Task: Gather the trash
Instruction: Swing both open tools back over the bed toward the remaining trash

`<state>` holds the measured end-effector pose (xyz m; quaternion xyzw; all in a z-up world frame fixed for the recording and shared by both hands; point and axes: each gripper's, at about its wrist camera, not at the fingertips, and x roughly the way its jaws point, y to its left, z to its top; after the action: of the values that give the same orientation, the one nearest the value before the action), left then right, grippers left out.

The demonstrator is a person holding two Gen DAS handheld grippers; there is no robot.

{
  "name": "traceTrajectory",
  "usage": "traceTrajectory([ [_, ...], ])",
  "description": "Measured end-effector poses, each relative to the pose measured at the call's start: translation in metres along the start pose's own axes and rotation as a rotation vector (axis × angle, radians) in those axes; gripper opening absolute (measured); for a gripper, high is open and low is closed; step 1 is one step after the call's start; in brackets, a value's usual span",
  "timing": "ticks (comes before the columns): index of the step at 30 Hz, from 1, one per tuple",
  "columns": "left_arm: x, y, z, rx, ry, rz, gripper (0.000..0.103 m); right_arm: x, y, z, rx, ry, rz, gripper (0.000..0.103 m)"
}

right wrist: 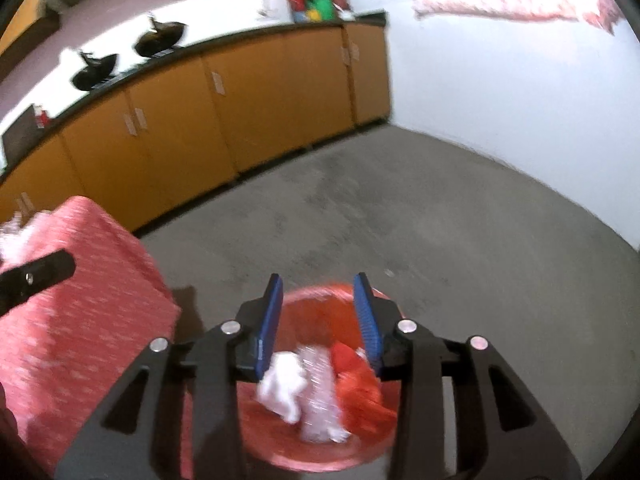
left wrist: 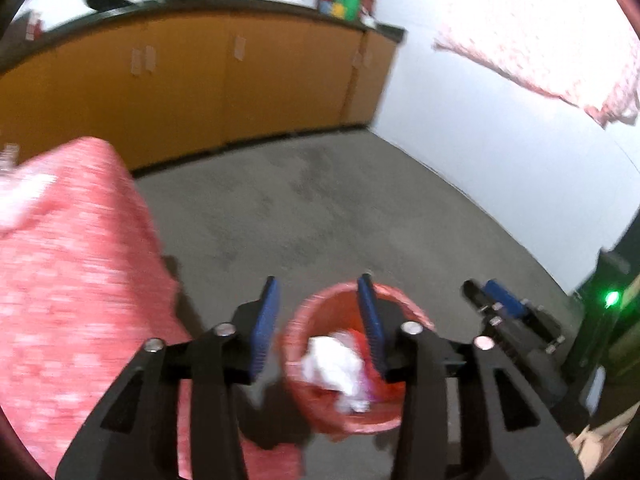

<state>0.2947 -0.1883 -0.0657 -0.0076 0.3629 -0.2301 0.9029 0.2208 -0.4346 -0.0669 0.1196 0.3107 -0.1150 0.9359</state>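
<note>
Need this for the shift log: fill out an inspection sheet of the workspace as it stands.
Surface: grey floor, bare; table in red patterned cloth at left.
Job's things: red bin on the floor holds white crumpled paper, clear plastic and a red wrapper.
Clutter: white scraps on the table's far edge.
Grippers: left tongs and right tongs open, empty, above the bin.
Cables: nothing seen.
Surroundings: orange cabinets, two dark bowls on the counter, white wall.
</note>
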Motion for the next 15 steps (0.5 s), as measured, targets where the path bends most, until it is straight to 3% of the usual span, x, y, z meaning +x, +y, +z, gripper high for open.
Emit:
traceTrajectory([
  [7, -0.097, 0.111, -0.012, -0.082, -0.119, 0.239, 0.059, -0.035, 0.118, 0.026, -0.123, -0.042, 0.222, 0.048],
  [10, -0.133, 0.166, -0.028, -0.146, -0.148, 0.377, 0.066, -0.044, 0.177, 0.021, -0.190, -0.035, 0.307, 0.049],
  [15, -0.181, 0.235, -0.060, -0.191, -0.171, 0.597, 0.067, -0.048, 0.253, 0.006, -0.272, -0.010, 0.390, 0.053],
])
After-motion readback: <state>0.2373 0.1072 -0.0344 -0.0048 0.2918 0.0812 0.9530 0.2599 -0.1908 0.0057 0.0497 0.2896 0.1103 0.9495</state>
